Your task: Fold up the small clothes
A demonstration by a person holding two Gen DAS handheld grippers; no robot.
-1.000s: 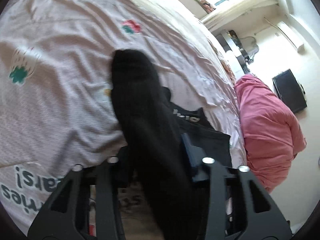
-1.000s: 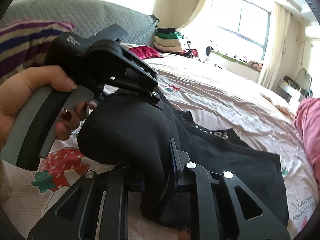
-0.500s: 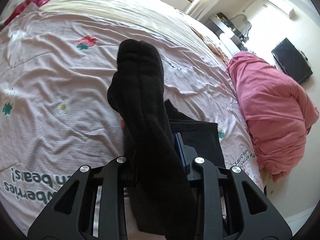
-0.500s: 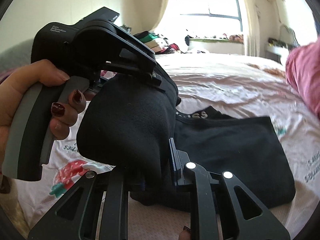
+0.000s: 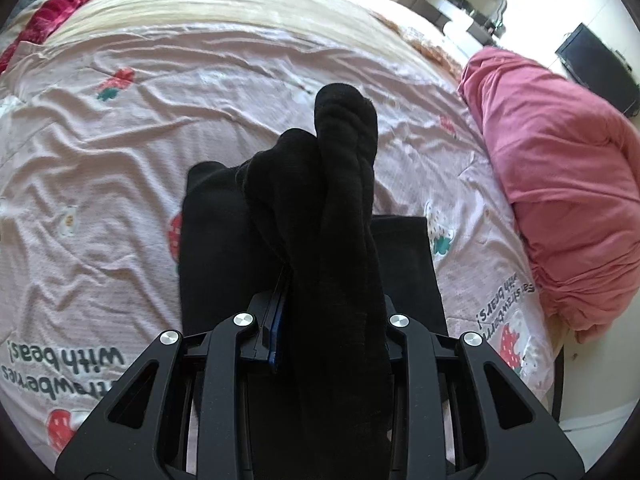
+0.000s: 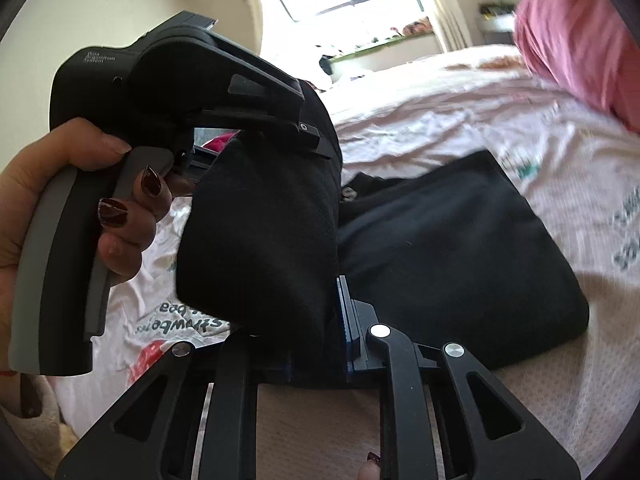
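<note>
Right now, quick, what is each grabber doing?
Left gripper: closed on the black sock.
Right gripper: closed on the same black sock, held above the bed.

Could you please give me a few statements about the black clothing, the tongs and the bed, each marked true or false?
1. Both tongs are clamped on the black sock. True: the left tongs and the right tongs each pinch the same dark fabric.
2. The folded black garment hangs in the air. False: it lies flat on the bedsheet.
3. A pink bundle of fabric sits at the bed's edge. True.
4. The bedsheet is plain white. False: it is pale pink with strawberry prints and lettering.
5. A hand with dark-painted nails grips the left tongs' handle. True.
</note>
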